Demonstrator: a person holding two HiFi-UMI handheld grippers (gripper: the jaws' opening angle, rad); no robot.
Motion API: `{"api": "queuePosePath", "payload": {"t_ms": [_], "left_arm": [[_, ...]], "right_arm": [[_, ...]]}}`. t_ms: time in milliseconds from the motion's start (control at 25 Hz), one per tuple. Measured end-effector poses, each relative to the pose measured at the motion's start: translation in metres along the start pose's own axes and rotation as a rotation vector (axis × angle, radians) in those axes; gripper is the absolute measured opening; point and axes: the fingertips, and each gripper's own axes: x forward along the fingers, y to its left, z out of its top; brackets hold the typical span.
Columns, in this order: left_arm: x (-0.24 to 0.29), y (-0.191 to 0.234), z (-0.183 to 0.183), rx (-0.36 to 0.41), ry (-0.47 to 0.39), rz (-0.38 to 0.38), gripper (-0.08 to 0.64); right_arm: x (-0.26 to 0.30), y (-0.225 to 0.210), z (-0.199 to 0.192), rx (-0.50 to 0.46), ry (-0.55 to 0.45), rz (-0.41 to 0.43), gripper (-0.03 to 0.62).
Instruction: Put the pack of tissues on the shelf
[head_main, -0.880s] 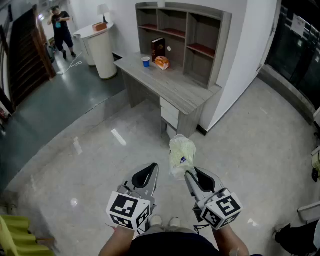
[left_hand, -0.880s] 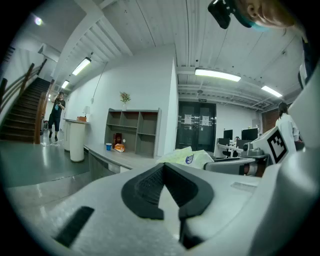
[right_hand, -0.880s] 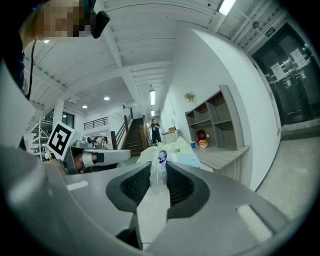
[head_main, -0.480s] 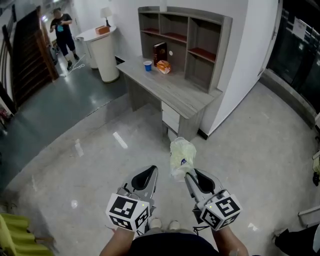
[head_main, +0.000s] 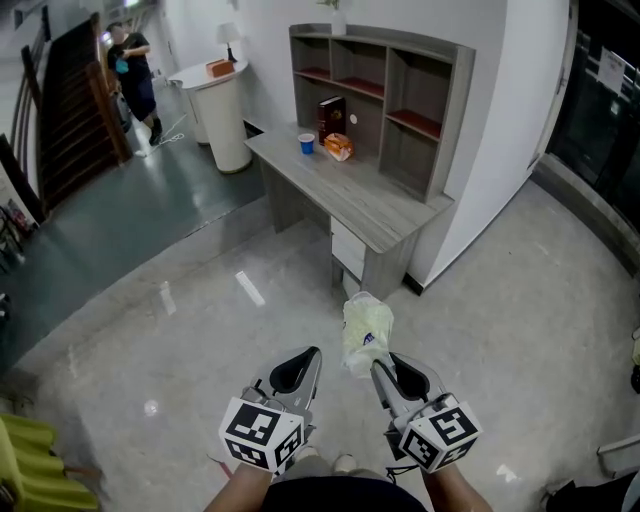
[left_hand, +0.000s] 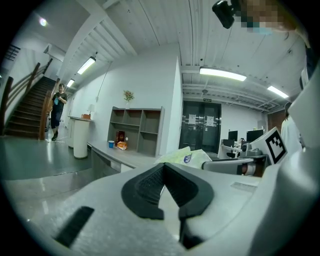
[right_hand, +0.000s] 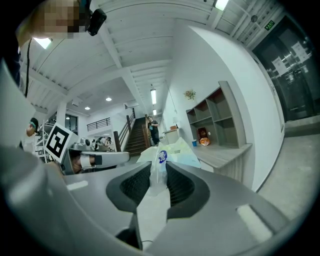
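The pack of tissues (head_main: 366, 329), pale yellow-green plastic with a blue mark, sticks up from my right gripper (head_main: 383, 368), which is shut on its lower end. In the right gripper view the pack (right_hand: 172, 151) is pinched between the dark pads (right_hand: 132, 186). My left gripper (head_main: 304, 361) is beside it, shut, with nothing in it; its view shows the pads (left_hand: 145, 185) meeting at the tip and the pack (left_hand: 192, 157) off to the right. The grey shelf (head_main: 388, 96) stands on a desk (head_main: 352, 195) several steps ahead, its compartments mostly bare.
On the desk by the shelf are a blue cup (head_main: 306, 145), an orange packet (head_main: 339, 148) and a dark box (head_main: 330, 114). A white round counter (head_main: 226, 118), a person (head_main: 135, 78) and stairs (head_main: 60, 125) lie far left. Polished floor (head_main: 200, 330) stretches between me and the desk.
The view has moved toward the desk and shelf, which look a little larger and further right. Both grippers sit lower in the picture; the right one keeps its hold on the pack.
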Motion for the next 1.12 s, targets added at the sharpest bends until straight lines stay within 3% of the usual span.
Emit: {"api": "queuePosePath", "payload": {"t_ms": [600, 1120], "left_arm": [[0.024, 0.022, -0.003, -0.009, 0.016, 0.061, -0.006], [0.075, 0.116, 0.024, -0.010, 0.010, 0.042, -0.006]], "right_arm": [[0.029, -0.014, 0.006, 0.016, 0.011, 0.076, 0.086], [0.134, -0.022, 0.038, 0.022, -0.019, 0.091, 0.086]]}}
